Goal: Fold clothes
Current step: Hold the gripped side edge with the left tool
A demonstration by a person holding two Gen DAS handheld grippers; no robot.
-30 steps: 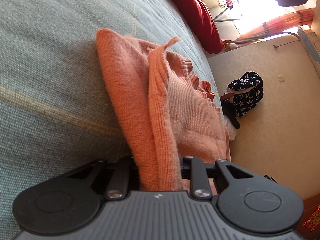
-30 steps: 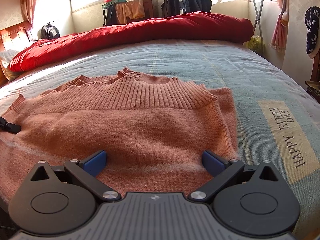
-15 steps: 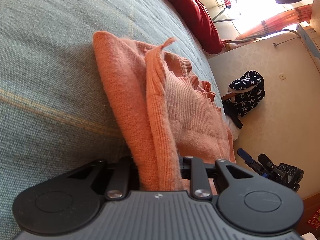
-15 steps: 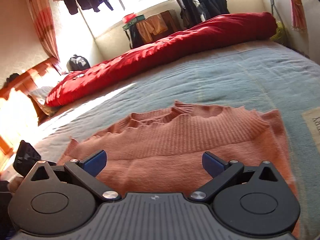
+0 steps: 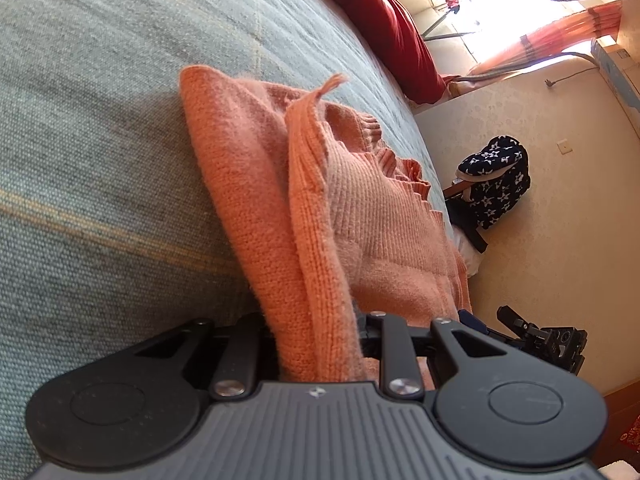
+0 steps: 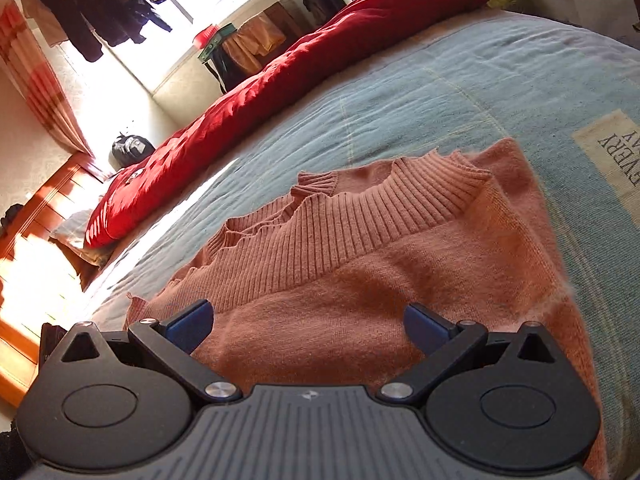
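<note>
An orange knitted sweater (image 6: 360, 280) lies folded on the blue-grey bedspread (image 6: 460, 92), its ribbed collar toward the far side. My left gripper (image 5: 316, 344) is shut on a bunched edge of the sweater (image 5: 280, 220), which rises between its jaws and hides the fingertips. My right gripper (image 6: 308, 322) hovers just above the near part of the sweater, open, with its blue pads (image 6: 192, 318) spread wide and nothing between them. In the left wrist view the right gripper's (image 5: 536, 338) dark body shows at the sweater's far edge.
A red duvet (image 6: 300, 68) runs along the far side of the bed. A wooden headboard (image 6: 44, 216) is on the left. Clothes hang at the window (image 6: 100, 12). A star-patterned black garment (image 5: 496, 184) hangs by the wall beside the bed.
The right gripper has rolled and risen a little, so the bed tilts in its view; it has come into sight in the left wrist view. The left gripper keeps its hold, unmoved.
</note>
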